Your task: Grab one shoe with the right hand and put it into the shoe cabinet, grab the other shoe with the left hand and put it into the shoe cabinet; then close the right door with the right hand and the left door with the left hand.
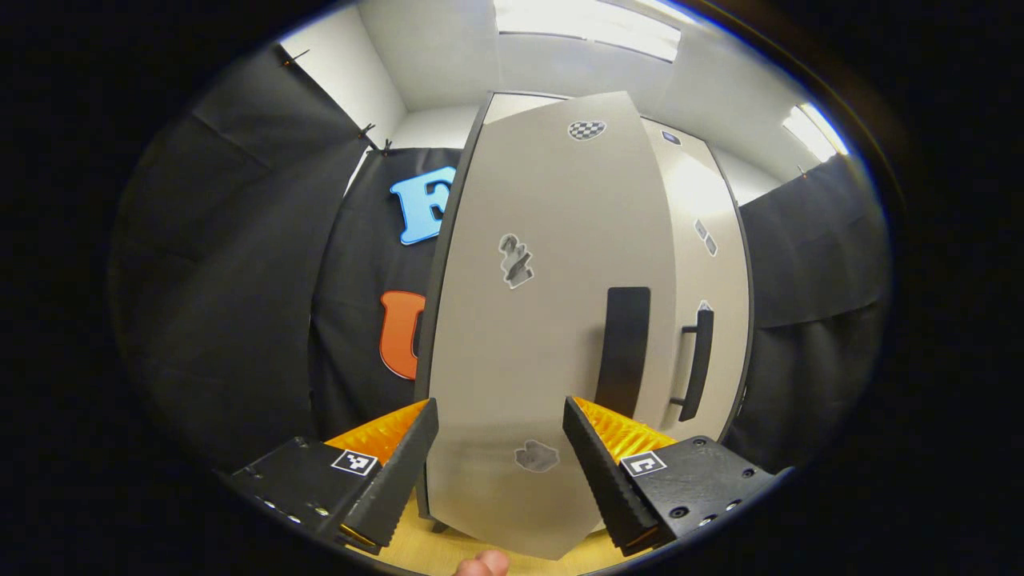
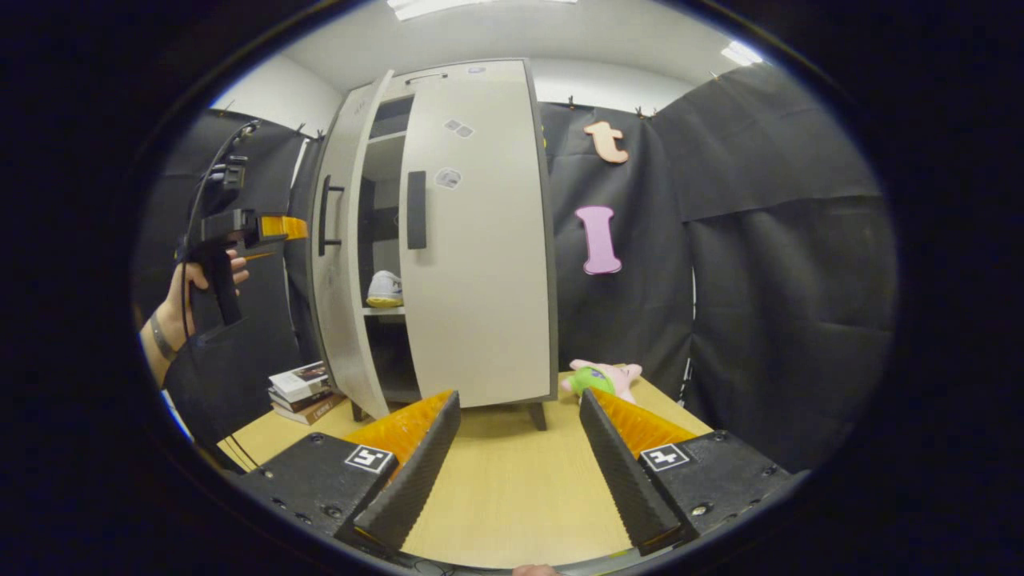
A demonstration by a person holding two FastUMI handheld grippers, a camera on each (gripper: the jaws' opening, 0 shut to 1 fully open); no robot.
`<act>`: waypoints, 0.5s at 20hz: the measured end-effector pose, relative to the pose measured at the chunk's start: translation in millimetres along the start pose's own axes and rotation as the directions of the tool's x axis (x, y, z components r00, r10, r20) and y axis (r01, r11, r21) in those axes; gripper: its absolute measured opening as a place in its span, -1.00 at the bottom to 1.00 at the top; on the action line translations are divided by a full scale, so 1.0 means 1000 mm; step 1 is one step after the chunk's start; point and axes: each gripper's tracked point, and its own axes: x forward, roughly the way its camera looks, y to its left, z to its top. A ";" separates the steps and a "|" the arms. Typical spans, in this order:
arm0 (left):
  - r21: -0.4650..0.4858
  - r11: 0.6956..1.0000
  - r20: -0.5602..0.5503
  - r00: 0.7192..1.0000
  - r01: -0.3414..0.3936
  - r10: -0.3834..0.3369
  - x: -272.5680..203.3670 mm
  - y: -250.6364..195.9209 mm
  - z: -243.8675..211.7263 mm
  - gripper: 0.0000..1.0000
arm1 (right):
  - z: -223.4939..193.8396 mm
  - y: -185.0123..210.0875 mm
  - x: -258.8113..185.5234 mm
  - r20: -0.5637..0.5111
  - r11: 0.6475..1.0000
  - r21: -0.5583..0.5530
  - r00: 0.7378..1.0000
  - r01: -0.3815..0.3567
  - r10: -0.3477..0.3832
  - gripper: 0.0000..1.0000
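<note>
Shoe [image 2: 385,289] on cabinet [image 2: 480,240] shelf, long axis front-back; both tongs [image 1: 500,456] [image 2: 518,448] wide apart, empty.

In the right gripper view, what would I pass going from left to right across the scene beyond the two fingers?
The hand holding the other gripper → stack of books → open left door → shoe on the cabinet shelf → closed right door → plush toy.
</note>
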 end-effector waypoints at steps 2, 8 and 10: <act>0.024 0.999 0.001 0.999 0.045 -0.045 -0.021 -0.019 -0.003 0.89 | -0.001 0.000 0.002 0.000 1.000 0.014 1.000 -0.001 0.001 0.95; 0.050 0.989 -0.060 0.989 0.141 -0.138 -0.102 -0.071 -0.036 0.88 | 0.018 0.009 0.012 0.038 0.999 0.024 0.999 -0.025 0.024 0.95; 0.049 0.989 -0.095 0.987 0.138 -0.133 -0.126 -0.076 -0.053 0.88 | 0.024 0.013 0.013 0.054 0.999 0.021 0.998 -0.039 0.038 0.95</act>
